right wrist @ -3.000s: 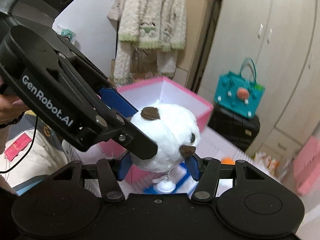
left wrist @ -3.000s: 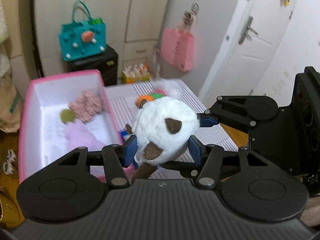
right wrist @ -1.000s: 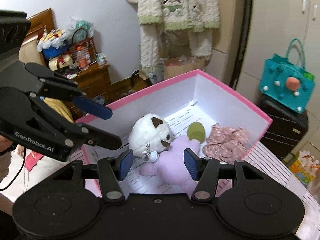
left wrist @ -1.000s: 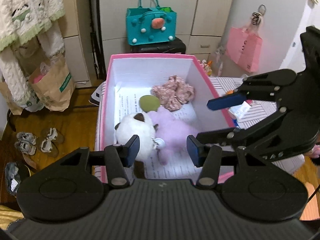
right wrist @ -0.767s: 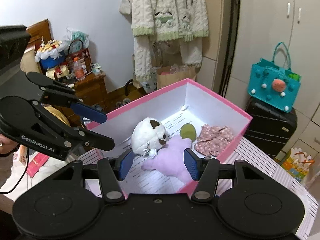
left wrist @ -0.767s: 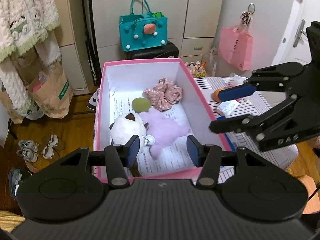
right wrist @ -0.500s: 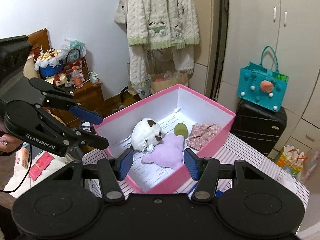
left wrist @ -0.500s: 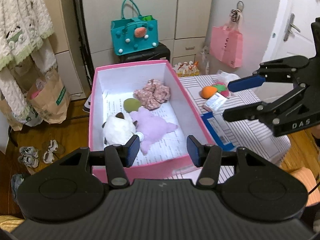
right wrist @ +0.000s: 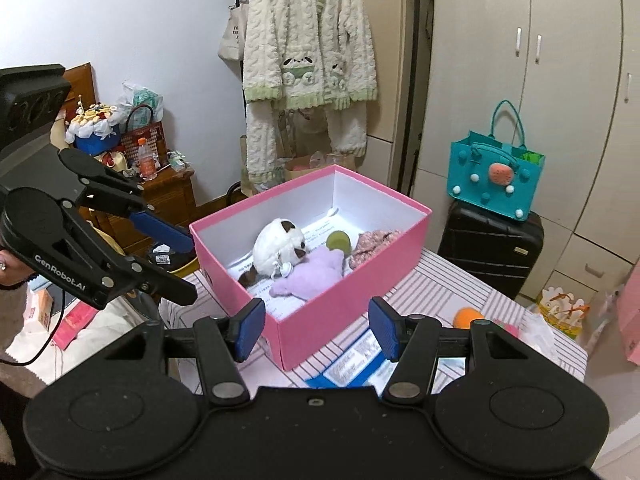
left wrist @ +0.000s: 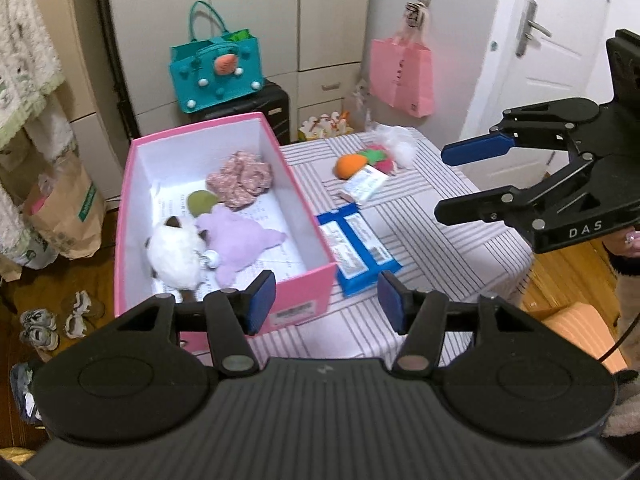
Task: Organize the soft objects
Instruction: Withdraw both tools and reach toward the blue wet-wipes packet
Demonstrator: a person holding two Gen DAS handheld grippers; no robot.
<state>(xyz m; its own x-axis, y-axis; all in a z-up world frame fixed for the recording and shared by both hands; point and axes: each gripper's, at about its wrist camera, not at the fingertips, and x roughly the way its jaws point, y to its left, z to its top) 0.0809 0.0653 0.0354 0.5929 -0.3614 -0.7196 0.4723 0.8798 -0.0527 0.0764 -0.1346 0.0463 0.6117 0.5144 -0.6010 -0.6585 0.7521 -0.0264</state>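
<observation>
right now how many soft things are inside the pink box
4: a white plush near the front, a purple plush touching it, a green round piece behind them, a pink floral fabric piece at the back. More may lie hidden underneath.

Fluffy white plush [left wrist: 173,254], matt pink cardboard box [left wrist: 304,284]

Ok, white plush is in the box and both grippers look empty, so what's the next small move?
Probably swing the right gripper toward the orange carrot toy. It lies loose on the striped table, outside the pink box, where the white plush already lies. The left gripper, its jaws opening, holds nothing, but the right one is nearer.
</observation>
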